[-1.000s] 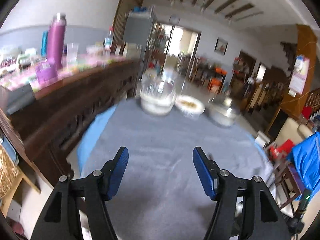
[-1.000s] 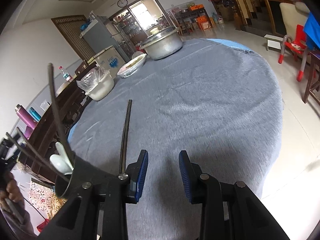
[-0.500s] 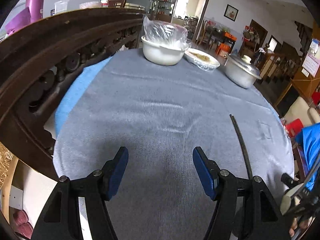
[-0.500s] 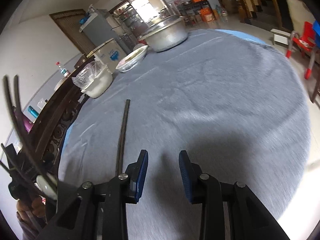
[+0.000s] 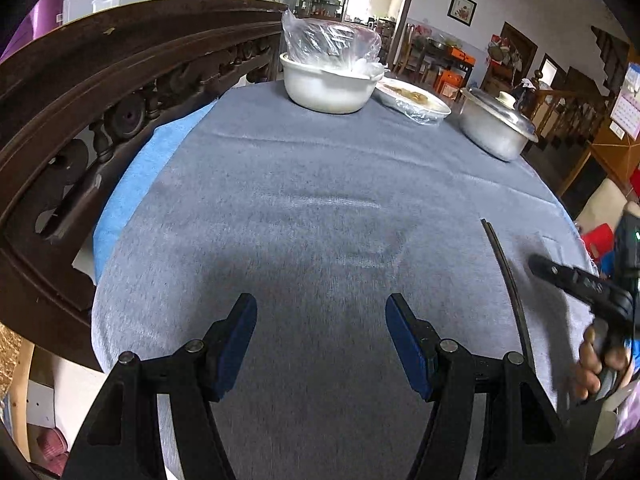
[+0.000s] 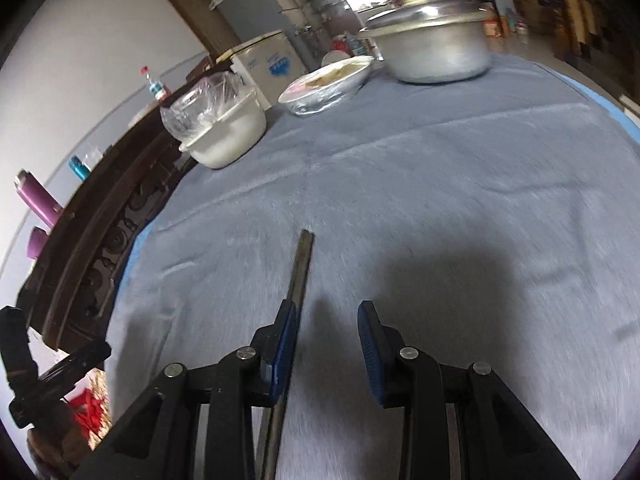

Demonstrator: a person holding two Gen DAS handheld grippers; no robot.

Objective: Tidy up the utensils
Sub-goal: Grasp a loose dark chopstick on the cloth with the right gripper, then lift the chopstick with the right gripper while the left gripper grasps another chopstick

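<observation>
A pair of dark chopsticks lies on the grey tablecloth, just left of my right gripper and passing under its left finger. The right gripper is open and empty, low over the cloth. In the left wrist view the same chopsticks lie at the right, beside the right gripper's black body. My left gripper is open and empty above the near part of the cloth.
A white bowl with a plastic bag, a wrapped dish and a lidded metal pot stand at the table's far side. A carved dark wooden sideboard runs along the left edge.
Both grippers have dropped lower over the table and moved forward. The cup with utensils seen at the right view's left edge is out of sight. The chopsticks stay on the cloth.
</observation>
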